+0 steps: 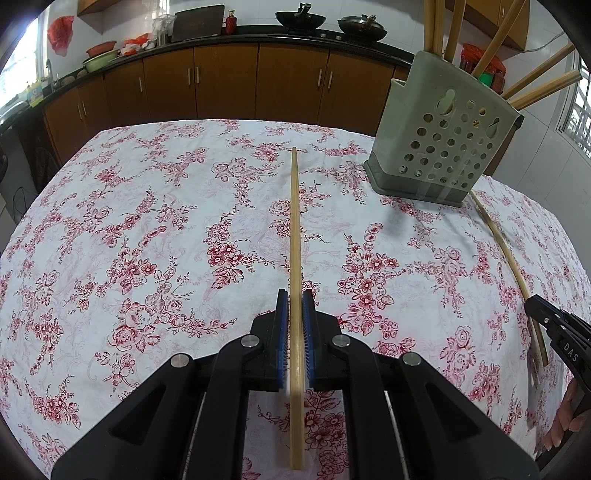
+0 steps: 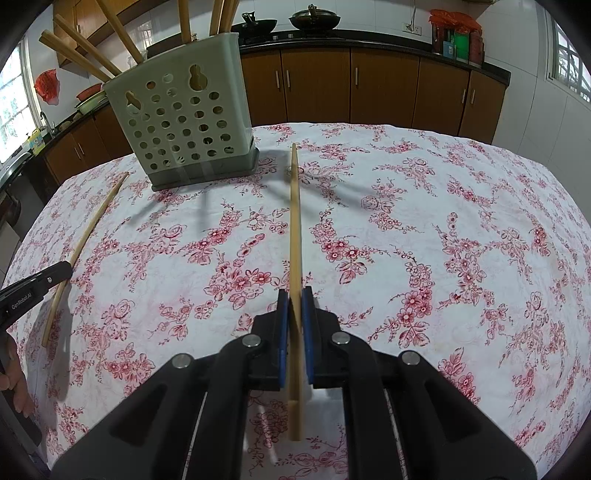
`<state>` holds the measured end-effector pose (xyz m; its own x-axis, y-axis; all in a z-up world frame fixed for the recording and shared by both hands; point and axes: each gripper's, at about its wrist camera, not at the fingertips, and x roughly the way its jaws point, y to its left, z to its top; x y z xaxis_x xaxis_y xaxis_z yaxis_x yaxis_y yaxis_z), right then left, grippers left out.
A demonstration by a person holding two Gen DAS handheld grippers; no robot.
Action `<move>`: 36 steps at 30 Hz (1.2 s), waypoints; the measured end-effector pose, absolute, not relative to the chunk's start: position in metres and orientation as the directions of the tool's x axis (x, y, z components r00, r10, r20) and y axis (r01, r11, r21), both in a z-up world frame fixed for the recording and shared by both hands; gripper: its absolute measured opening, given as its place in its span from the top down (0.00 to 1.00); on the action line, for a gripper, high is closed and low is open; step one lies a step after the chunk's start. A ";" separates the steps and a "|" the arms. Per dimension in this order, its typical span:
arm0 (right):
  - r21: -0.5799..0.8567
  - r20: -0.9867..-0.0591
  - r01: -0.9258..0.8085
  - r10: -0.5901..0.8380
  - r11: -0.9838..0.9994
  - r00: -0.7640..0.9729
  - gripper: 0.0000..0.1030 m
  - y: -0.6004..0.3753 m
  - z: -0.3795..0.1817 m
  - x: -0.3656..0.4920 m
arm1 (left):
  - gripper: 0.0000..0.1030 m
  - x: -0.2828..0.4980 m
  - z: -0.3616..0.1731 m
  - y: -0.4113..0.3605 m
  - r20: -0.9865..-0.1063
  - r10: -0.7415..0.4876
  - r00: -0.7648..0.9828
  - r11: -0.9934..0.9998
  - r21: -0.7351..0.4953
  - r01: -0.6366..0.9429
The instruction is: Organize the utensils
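My left gripper [image 1: 295, 295] is shut on a wooden chopstick [image 1: 294, 229] that points forward above the floral tablecloth. My right gripper [image 2: 294, 293] is shut on another wooden chopstick [image 2: 294, 221], also pointing forward. A grey-green perforated utensil holder [image 1: 441, 147] stands at the right in the left wrist view and holds several chopsticks; in the right wrist view the holder [image 2: 181, 122] stands at the far left. Each gripper shows at the edge of the other's view, the right one [image 1: 554, 325] and the left one [image 2: 33, 288], each with its chopstick.
The table carries a white cloth with red flowers [image 1: 147, 221]. Brown kitchen cabinets [image 1: 258, 81] with a dark counter run behind the table, with woks [image 1: 300, 18] on the stove. Windows show at both sides.
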<state>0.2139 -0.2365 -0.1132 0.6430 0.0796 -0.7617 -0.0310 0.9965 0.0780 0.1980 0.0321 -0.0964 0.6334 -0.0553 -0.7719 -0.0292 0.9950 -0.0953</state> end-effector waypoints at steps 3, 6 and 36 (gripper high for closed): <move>0.078 -0.762 -0.031 0.080 0.996 0.643 0.90 -0.236 -0.113 0.214 | 0.91 0.198 -0.097 0.032 -0.772 -0.055 0.633 0.995 -0.095 -0.029; 0.078 -0.762 -0.031 0.080 0.996 0.643 0.90 -0.236 -0.113 0.214 | 0.91 0.198 -0.096 0.032 -0.772 -0.054 0.634 0.995 -0.095 -0.031; 0.095 -0.760 -0.041 0.099 0.995 0.642 0.90 -0.241 -0.113 0.200 | 0.91 0.187 -0.095 0.028 -0.776 -0.040 0.629 0.998 -0.056 -0.006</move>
<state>0.1999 -0.2406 -0.1133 0.6419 0.0990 -0.7603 -0.0407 0.9946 0.0952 0.1865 0.0281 -0.0946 0.6293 -0.0396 -0.7762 -0.0056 0.9984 -0.0555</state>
